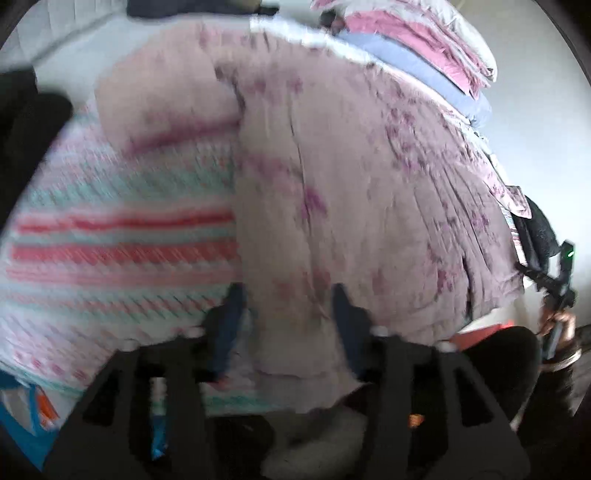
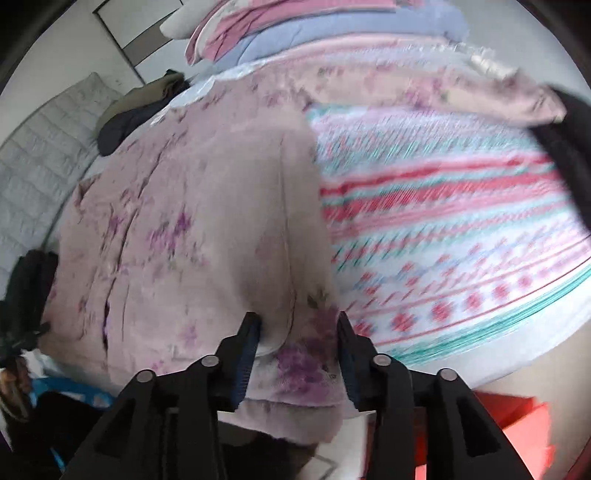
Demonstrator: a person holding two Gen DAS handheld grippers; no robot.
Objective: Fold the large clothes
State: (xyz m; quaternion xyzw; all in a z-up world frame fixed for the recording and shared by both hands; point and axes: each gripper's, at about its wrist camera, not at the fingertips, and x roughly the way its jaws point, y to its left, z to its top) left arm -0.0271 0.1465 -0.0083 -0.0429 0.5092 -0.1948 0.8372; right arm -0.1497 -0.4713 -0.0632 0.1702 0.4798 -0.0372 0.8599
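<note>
A large pale pink garment with purple flowers lies spread over a striped pink, red and teal blanket on a bed. My left gripper has the garment's near edge between its two fingers, which stand apart around the bunched cloth. In the right wrist view the same garment fills the left half, and my right gripper holds its hem between its fingers, beside the blanket. The right gripper also shows at the far right of the left wrist view.
Folded pink and blue bedding is stacked at the bed's far end, also in the right wrist view. Dark clothes lie at the left by a grey quilted mattress. A red object sits below the bed edge.
</note>
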